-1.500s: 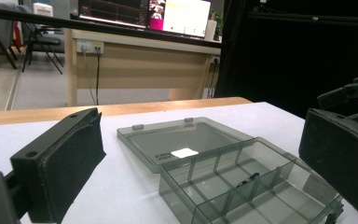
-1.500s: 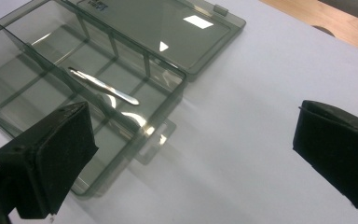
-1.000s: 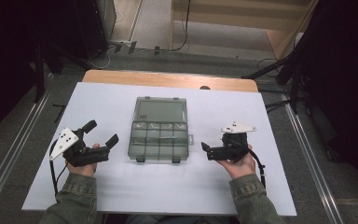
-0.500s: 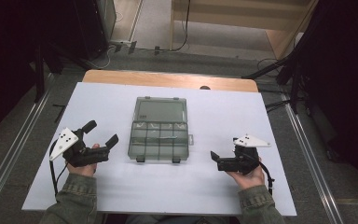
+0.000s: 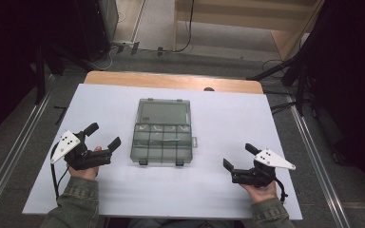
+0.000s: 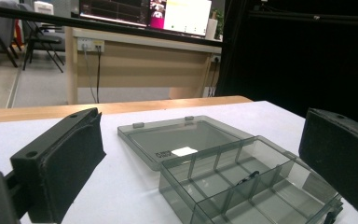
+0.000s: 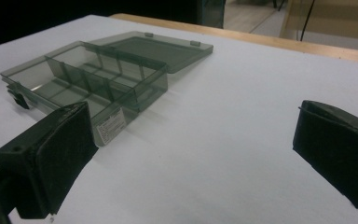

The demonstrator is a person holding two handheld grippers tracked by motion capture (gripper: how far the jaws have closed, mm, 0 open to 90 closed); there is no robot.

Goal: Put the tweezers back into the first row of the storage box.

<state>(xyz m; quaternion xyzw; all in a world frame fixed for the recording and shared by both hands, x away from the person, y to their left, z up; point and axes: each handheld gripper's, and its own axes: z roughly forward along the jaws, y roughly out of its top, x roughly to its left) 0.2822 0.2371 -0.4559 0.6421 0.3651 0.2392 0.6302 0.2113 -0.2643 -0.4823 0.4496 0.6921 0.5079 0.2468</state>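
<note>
**Open box at centre, both grippers empty**

The smoky compartment box [image 5: 163, 137] lies mid-table on the white sheet [image 5: 228, 118], its lid [image 5: 164, 113] folded flat behind it. I hold my left gripper [image 5: 103, 136] just beside its left edge, jaws wide and empty. My right gripper [image 5: 240, 156] sits well apart, also wide open, gripping nothing.

White table cover [image 5: 228, 118] over a wooden tabletop [image 5: 171, 80]; beyond, a wooden desk [image 6: 140, 65] with lit monitors [image 6: 144, 11], a wall socket [image 6: 89, 45], chairs [image 6: 32, 37] at left.
</note>
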